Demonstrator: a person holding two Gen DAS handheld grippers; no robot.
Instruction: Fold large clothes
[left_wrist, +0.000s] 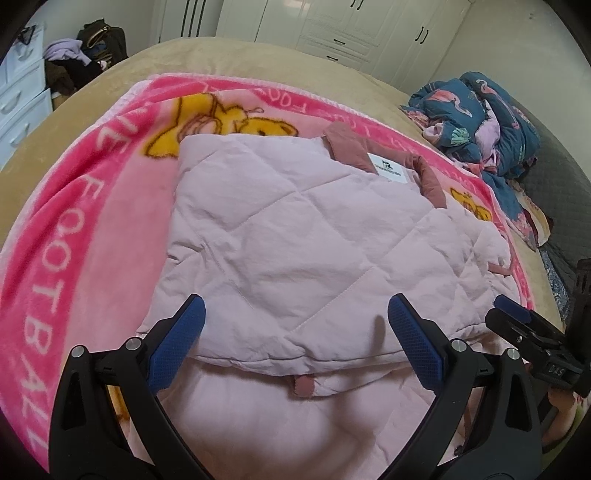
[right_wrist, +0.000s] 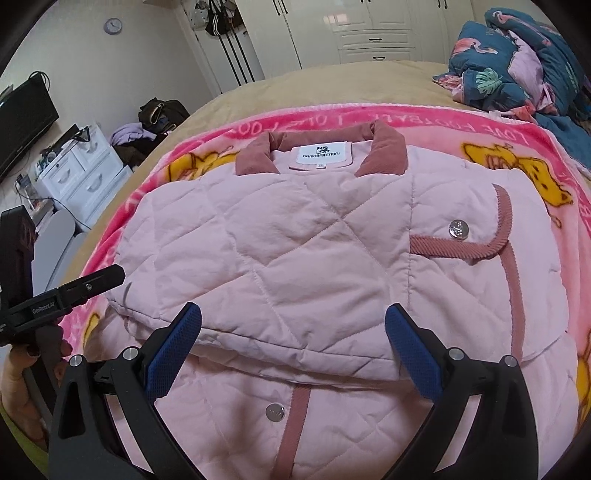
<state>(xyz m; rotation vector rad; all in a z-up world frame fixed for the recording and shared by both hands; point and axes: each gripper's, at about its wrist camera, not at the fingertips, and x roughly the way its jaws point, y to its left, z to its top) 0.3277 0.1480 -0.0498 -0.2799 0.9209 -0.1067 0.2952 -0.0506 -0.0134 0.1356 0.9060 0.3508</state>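
With both grippers' fingers (left_wrist: 295, 339) (right_wrist: 293, 341) spread wide and empty, I'd pinch the puffy, soft, light quilted jacket's (right_wrist: 295, 251) doubled 6 o'clock fold edge.

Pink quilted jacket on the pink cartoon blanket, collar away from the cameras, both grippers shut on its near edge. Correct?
Not quite. Both the left gripper and right gripper are open, gripping nothing, as each wrist view shows. The rest holds: the pink quilted jacket lies on the pink cartoon blanket, collar away from the cameras.
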